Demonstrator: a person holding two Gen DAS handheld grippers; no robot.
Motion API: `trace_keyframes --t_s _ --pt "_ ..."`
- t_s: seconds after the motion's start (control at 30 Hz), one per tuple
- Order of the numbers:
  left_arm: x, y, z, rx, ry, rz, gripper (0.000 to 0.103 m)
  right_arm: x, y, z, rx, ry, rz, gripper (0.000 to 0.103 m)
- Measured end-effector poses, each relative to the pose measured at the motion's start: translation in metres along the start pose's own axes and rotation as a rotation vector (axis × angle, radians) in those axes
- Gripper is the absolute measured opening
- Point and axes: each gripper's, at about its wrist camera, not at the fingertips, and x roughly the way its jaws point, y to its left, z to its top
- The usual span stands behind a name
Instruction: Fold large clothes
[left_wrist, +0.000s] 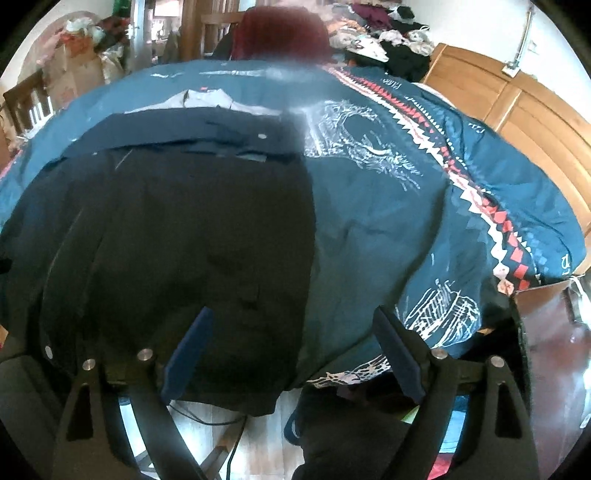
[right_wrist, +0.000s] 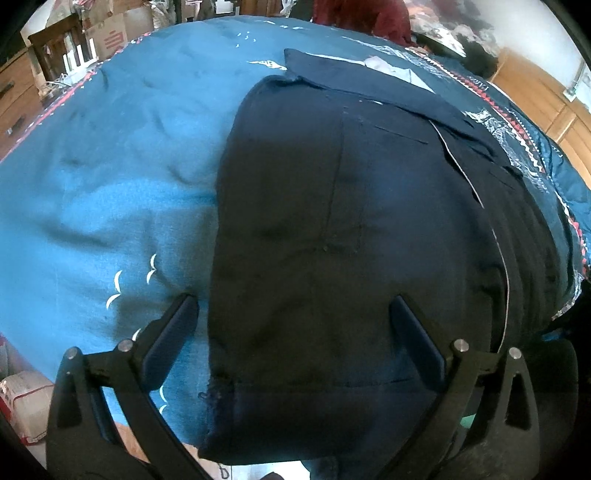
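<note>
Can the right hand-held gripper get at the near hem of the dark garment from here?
Probably yes. The right hand-held gripper is open, its fingers straddling the garment just above the hem at the bed's near edge. Nothing lies on top or between the fingers and the cloth.

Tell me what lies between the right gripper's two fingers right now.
In the right wrist view, the dark garment fills the gap of the open right gripper, lying on the blue bedspread; nothing is gripped.

Both wrist views close above bed edge, sharing dark garment (left_wrist: 184, 229).
</note>
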Motion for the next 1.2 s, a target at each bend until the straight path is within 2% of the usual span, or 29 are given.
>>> trace_keyframes --t_s 0.17,0.7,1.1,1.2 --pt "-0.008 0.001 0.008 -0.009 -0.028 -0.048 0.093 0.003 -0.003 0.001 0.002 -0.003 0.021 0.103" --pt "-0.075 -0.017 0.068 0.067 -0.197 -0.045 0.096 0.007 -0.014 0.0 0.005 0.012 0.089 0.103" --pt "-0.073 -0.016 0.074 0.069 -0.173 -0.039 0.097 0.007 -0.013 0.0 0.001 0.008 0.091 0.103" --pt "-0.065 -0.006 0.079 0.06 -0.158 -0.017 0.099 0.005 -0.012 0.0 -0.007 -0.001 0.083 0.103"
